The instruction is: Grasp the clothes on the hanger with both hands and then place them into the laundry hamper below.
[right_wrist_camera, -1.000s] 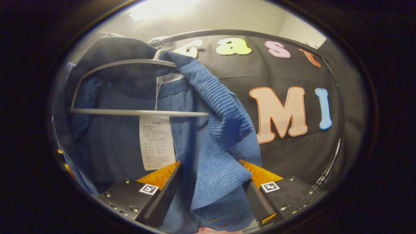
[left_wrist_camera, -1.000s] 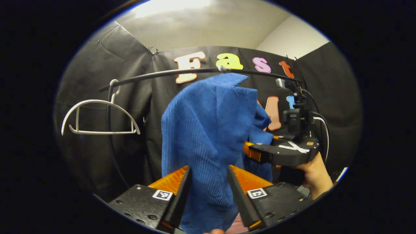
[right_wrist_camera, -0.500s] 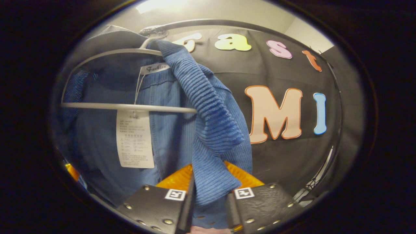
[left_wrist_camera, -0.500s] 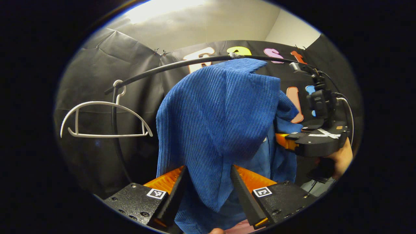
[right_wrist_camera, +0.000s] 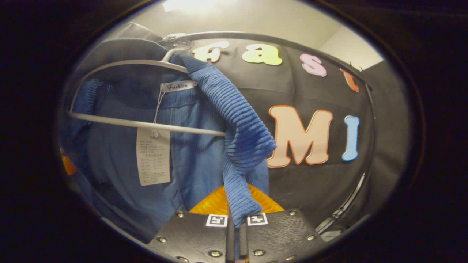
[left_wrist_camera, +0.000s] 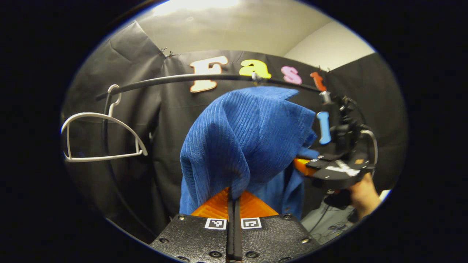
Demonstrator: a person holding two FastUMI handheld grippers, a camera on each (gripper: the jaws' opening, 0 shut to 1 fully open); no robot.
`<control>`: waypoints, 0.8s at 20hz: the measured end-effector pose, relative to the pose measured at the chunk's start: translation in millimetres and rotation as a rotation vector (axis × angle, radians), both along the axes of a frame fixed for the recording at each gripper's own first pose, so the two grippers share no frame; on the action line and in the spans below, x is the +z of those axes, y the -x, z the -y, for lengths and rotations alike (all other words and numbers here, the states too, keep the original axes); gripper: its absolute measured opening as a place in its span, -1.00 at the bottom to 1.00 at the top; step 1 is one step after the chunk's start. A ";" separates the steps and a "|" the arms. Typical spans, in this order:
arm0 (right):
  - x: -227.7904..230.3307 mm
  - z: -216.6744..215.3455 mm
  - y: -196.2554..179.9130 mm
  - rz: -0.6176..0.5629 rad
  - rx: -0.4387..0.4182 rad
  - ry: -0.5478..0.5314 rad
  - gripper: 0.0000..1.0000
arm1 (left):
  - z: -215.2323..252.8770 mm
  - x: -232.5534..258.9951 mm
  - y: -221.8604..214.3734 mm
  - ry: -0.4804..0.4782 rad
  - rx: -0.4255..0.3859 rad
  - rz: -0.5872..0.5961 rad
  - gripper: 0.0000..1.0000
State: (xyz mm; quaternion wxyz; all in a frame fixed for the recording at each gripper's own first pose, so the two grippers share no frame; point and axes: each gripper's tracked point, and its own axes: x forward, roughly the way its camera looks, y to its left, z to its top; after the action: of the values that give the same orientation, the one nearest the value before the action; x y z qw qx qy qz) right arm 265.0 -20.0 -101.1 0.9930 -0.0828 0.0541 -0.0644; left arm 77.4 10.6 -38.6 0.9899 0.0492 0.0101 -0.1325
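A blue ribbed garment hangs from the black rail, draped over a white hanger in the right gripper view. My left gripper is shut on a fold of its near side. In the right gripper view my right gripper is shut on the garment's front edge. A white care tag dangles inside the garment. The right gripper, held by a hand, appears at the garment's right edge in the left gripper view.
An empty white hanger hangs at the rail's left end beside a black upright post. Black cloth walls surround the rail. A pale wall and ceiling rise above.
Both grippers went from open around the fabric to shut on it, the right one first, then the left. The garment has bunched and pulled slightly toward the left gripper.
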 end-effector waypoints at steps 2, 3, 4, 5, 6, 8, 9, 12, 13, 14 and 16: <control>5.3 -1.7 8.0 0.011 -0.008 0.025 -0.99 | -2.9 21.2 24.3 0.052 -0.065 0.023 -1.00; 9.9 0.8 12.3 0.019 -0.014 0.038 -0.89 | -7.3 34.5 35.1 0.070 -0.082 0.050 -0.96; 15.1 3.3 16.8 0.035 -0.019 0.036 -0.89 | -15.0 44.7 44.4 0.080 -0.093 0.070 -1.00; 20.0 4.7 20.0 0.044 -0.015 0.028 -0.89 | -22.7 56.3 51.5 0.089 -0.101 0.089 -0.99; 24.9 4.9 24.2 0.057 -0.010 0.021 -0.98 | -30.2 64.2 58.4 0.090 -0.107 0.096 -1.00; 41.8 5.1 32.3 0.090 -0.003 0.033 -0.89 | -43.4 80.9 66.8 0.085 -0.111 0.119 -0.95; 47.3 4.1 35.9 0.103 0.004 0.037 -0.98 | -50.6 89.7 68.4 0.068 -0.098 0.139 -0.97; 67.4 8.6 46.4 0.157 -0.028 0.076 -0.89 | -65.1 105.5 65.0 -0.012 -0.065 0.184 -1.00; 75.3 11.2 50.6 0.183 -0.039 0.089 -0.89 | -68.1 109.7 63.8 -0.025 -0.064 0.186 -1.00; 81.2 15.7 49.2 0.190 -0.049 0.098 -0.89 | -71.4 113.4 61.0 -0.028 -0.063 0.179 -0.99; 90.1 24.4 46.8 0.207 -0.072 0.092 -0.89 | -85.0 120.9 51.5 -0.019 -0.043 0.167 -1.00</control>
State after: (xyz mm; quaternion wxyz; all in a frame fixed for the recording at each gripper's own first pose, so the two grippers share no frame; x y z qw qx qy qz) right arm 218.2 -44.4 -11.0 0.9855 -0.1191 -0.0487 -0.1108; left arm 25.9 95.6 82.3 0.9837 0.0697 -0.0721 -0.1493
